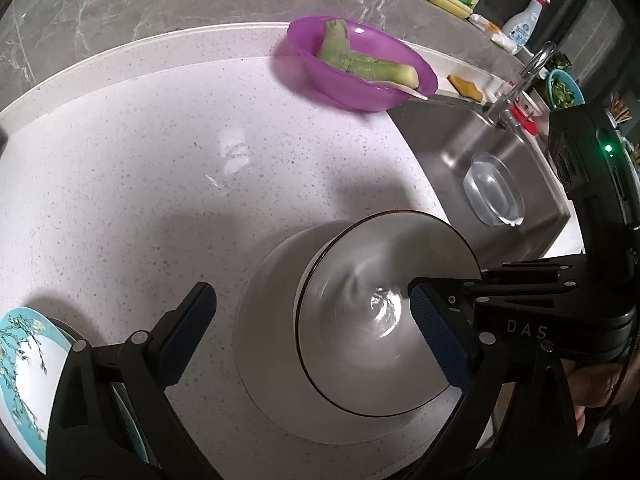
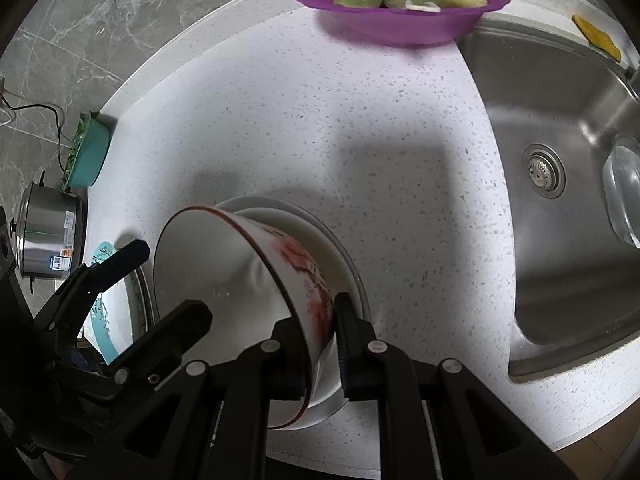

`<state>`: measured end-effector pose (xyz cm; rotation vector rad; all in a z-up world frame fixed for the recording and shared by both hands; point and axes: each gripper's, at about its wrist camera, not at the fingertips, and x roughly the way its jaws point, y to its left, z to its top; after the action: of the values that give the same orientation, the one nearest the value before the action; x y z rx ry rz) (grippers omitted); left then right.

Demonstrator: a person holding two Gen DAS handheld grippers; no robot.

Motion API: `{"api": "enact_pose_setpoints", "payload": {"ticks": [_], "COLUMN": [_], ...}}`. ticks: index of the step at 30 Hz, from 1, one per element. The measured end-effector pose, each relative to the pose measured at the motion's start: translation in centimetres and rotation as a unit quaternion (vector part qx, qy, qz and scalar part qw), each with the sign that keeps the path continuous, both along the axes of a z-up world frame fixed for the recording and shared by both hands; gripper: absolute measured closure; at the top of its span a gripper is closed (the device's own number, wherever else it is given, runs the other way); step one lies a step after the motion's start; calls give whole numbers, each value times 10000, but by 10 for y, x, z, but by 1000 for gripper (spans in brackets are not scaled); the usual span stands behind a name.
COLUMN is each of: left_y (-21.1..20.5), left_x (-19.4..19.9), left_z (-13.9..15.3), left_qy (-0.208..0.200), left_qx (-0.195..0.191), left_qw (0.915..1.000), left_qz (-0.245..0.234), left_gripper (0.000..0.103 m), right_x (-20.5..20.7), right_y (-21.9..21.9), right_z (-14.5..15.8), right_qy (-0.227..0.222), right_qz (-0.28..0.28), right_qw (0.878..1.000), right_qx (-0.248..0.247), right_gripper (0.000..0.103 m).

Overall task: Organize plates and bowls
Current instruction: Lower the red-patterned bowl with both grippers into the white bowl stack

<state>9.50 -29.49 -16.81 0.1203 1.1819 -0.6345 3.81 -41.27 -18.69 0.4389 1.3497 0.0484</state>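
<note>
A white bowl [image 1: 360,320] with a dark red rim and red flowers on its outside [image 2: 308,276] leans tilted over a white plate [image 1: 272,280] on the speckled counter. My right gripper [image 2: 320,320] is shut on the bowl's wall, one finger inside and one outside. In the left wrist view it reaches in from the right [image 1: 480,276]. My left gripper [image 1: 310,296] stands wide open, one finger over the bowl's inside and the other over the counter, and its pads press on nothing. A white plate with a blue rim and a branch pattern [image 1: 24,360] lies at the near left, partly hidden by the gripper.
A purple bowl [image 1: 360,80] with green vegetable pieces stands at the back, beside the steel sink [image 2: 560,100]. A clear glass bowl [image 1: 494,188] sits in the sink. A steel pot [image 2: 48,236] and a teal basket [image 2: 90,152] stand at the far left. Bottles line the wall behind the faucet [image 1: 528,76].
</note>
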Motion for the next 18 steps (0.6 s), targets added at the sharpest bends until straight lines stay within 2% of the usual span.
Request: {"api": "enact_pose_setpoints", "payload": {"ticks": [4, 7, 12, 14, 16, 18], "left_y": [4, 6, 9, 14, 16, 16], "left_x": [0, -1, -3, -3, -1, 0], "left_z": [0, -1, -3, -1, 2, 2], "left_qy": [3, 23, 59, 87, 63, 78], "left_qx": [18, 8, -18, -139, -201, -215], "left_qw": [10000, 10000, 9999, 9996, 9994, 9995], "left_qz": [52, 94, 152, 210, 260, 233], "left_gripper": [4, 4, 4, 4, 4, 4], "right_x": [1, 1, 0, 0, -1, -2], "right_y": [5, 14, 19, 17, 11, 3], "right_z": [2, 6, 6, 8, 7, 4], "right_qy": [-14, -89, -157, -159, -176, -182], "right_qz": [102, 308, 441, 416, 288, 76], "right_qw": [9998, 9978, 9958, 9965, 9989, 9997], "right_qx": [-194, -579, -788, -701, -316, 120], "right_gripper": [90, 89, 88, 81, 66, 62]}}
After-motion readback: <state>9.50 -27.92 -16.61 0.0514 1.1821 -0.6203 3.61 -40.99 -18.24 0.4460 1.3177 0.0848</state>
